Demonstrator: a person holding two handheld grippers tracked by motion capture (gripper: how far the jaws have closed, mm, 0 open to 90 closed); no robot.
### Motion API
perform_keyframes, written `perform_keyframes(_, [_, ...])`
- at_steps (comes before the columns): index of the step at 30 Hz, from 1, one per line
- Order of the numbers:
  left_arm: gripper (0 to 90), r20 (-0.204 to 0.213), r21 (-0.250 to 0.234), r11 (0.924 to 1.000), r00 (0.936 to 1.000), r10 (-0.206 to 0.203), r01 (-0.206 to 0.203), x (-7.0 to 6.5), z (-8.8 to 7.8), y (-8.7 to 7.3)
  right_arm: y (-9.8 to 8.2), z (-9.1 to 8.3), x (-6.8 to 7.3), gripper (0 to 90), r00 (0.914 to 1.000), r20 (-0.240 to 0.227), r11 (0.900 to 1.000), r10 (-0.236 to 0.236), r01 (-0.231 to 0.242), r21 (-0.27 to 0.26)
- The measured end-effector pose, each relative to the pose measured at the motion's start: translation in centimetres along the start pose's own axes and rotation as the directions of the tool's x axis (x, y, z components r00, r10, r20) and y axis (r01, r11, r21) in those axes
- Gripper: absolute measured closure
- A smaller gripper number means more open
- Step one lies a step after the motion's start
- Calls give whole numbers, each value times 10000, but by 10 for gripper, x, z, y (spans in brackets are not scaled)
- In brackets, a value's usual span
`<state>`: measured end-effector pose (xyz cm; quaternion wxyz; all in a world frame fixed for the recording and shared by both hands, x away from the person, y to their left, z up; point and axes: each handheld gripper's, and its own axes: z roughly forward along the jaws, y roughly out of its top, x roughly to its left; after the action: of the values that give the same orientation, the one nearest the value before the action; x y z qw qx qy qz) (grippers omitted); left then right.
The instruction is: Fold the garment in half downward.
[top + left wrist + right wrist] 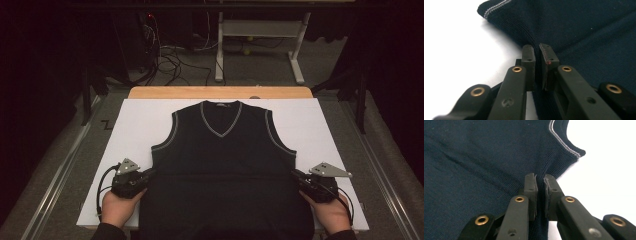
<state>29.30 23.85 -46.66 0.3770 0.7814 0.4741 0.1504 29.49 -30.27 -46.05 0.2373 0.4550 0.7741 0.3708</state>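
Here your left gripper (150, 175) pinches the side edge of the dark sleeveless vest (222, 165), below the armhole; the fabric sits clamped between the pads. Your right gripper (296, 175) clamps the opposite side edge likewise. Both hands lie low at the near corners, jaws pointing inward. The vest lies flat, neckline away from you, on the white board (140, 120).

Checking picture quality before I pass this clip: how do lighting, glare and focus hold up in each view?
High view: dim, with dark edges; the white board is the brightest area, and the dark vest shows little texture. Left gripper view: the board is blown out white, the vest's knit sharp, the near jaw arms soft. Right gripper view: the same, glare on the board, ribbing crisp.
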Motion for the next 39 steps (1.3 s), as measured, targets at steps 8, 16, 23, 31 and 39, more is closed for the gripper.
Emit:
perform_keyframes(8, [791, 77, -377, 9993, 10000, -50, 53, 3, -10, 1, 0, -9, 0, 841, 10000, 58, 9995, -80, 82, -315])
perform_keyframes(16, [791, 240, -678, 9976, 9997, -105, 121, 2, -19, 0, 0, -19, 0, 859, 9999, 116, 9978, -105, 113, -646])
perform_keyframes(23, [791, 404, -795, 9967, 9991, -108, 140, 0, -24, -2, -2, -24, 0, 873, 9999, -1, 9975, -110, 110, -697])
perform_keyframes(31, [791, 639, -869, 9962, 9980, -2, 58, -3, -32, -6, -4, -34, 3, 874, 9998, -90, 9959, -192, 183, -889])
perform_keyframes(39, [789, 789, -870, 9962, 9968, 130, -61, -6, -41, -12, -8, -45, 6, 874, 9995, -105, 9935, -299, 285, -1099])
